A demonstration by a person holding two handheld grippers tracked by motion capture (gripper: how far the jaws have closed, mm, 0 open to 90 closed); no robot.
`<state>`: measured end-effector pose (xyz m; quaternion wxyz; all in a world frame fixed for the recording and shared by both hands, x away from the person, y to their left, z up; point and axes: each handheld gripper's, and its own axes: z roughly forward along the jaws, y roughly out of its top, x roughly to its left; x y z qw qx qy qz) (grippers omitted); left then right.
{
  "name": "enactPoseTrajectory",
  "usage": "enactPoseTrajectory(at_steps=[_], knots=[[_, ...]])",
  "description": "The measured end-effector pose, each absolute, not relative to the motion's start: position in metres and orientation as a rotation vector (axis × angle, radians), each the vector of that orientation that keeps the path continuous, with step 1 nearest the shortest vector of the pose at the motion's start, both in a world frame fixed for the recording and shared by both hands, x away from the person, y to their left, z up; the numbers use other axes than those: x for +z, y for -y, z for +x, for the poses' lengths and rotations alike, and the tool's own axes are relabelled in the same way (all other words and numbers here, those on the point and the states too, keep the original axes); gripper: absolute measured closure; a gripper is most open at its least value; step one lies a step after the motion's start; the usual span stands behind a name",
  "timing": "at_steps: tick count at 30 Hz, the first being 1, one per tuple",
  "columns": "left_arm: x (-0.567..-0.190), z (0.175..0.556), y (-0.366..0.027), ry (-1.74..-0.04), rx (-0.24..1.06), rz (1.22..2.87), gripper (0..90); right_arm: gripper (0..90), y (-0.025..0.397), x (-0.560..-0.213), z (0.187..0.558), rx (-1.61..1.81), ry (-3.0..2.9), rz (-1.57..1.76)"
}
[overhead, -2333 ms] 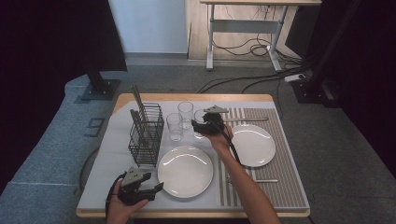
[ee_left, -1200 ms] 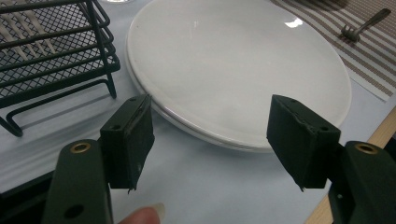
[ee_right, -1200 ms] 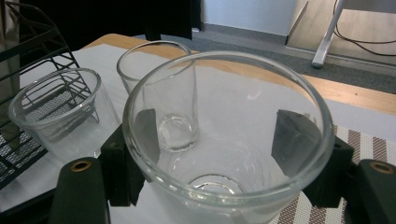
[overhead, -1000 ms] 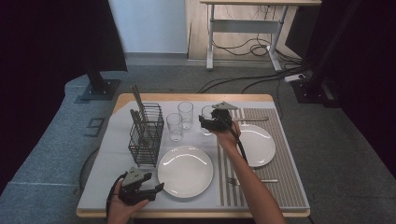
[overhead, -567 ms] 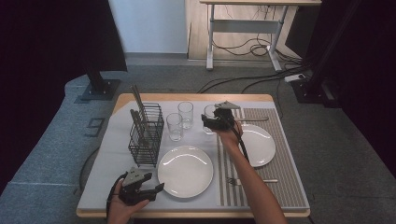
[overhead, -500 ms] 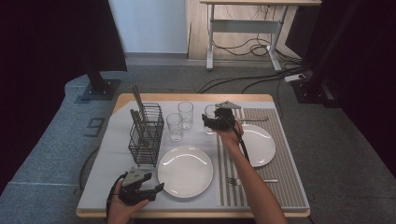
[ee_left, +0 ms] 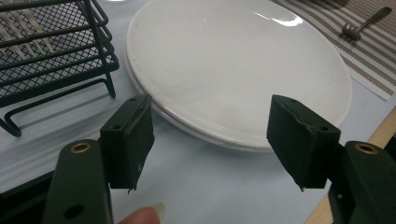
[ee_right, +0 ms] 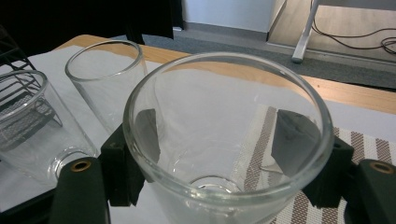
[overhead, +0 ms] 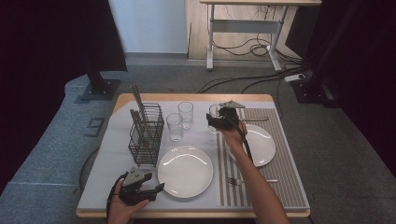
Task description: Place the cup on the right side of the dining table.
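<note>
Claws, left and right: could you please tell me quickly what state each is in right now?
Left claw: open, empty, beside the near plate.
Right claw: jaws around a drinking glass; whether they grip it cannot be told.

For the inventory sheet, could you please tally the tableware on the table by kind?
Glasses: 3
Plates: 2
Forks: 1
Wire baskets: 1
Total: 7, leaving out the utensils standing in the basket and the one behind the far plate.

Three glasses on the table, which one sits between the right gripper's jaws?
The rightmost glass, at the striped mat's edge. The right gripper brackets it; the other two glasses stand free, nearer the wire basket.
</note>
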<state>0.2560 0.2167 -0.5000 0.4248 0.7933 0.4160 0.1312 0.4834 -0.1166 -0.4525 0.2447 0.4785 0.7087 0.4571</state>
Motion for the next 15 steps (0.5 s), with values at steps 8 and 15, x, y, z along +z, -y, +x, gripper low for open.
enactPoseTrajectory(at_steps=[8,15], knots=[[-0.5000,0.2560,-0.2167,-1.041,0.329,1.985,31.8,28.6,0.1210,-0.4536,0.4852,1.232,-1.925,1.316],[-0.5004,0.2561,-0.2161,-1.039,0.328,1.988,31.8,28.6,0.1227,-0.4576,0.4880,1.208,-1.925,1.323]])
